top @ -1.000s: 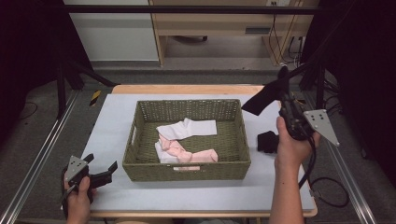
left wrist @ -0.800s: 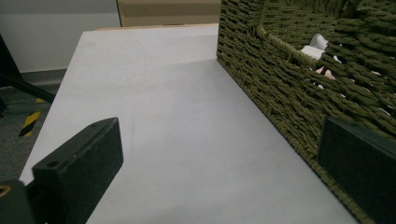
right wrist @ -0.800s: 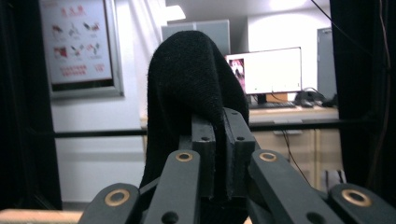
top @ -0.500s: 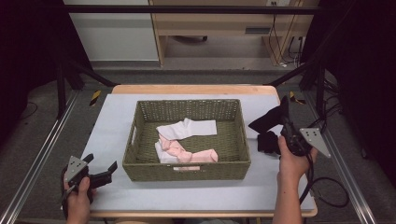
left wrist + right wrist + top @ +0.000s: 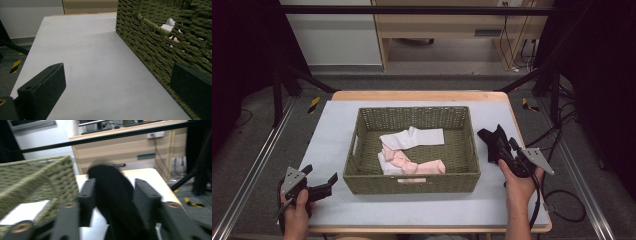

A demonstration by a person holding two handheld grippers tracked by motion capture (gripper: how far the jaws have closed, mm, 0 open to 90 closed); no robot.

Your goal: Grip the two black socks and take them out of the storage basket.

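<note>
Black sock [image 5: 491, 142], one alone, lies on the tabletop [image 5: 332, 130] right of the basket [image 5: 412, 181], which holds one white sock [image 5: 422, 136] and one pink [image 5: 417, 166]. Since the earlier frame the right gripper [image 5: 501, 150] has lowered it there; its fingers have just been opening, the sock loose between them. Left gripper [image 5: 330, 182]: fingers wide, empty.

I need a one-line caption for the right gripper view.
Right tongs, jaws just opened, with a black sock between them beside the basket.

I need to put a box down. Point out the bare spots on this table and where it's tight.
Bare: the mat left of the basket, and the strip along its front. Tight: right of the basket, where the black sock and the right gripper sit.
</note>
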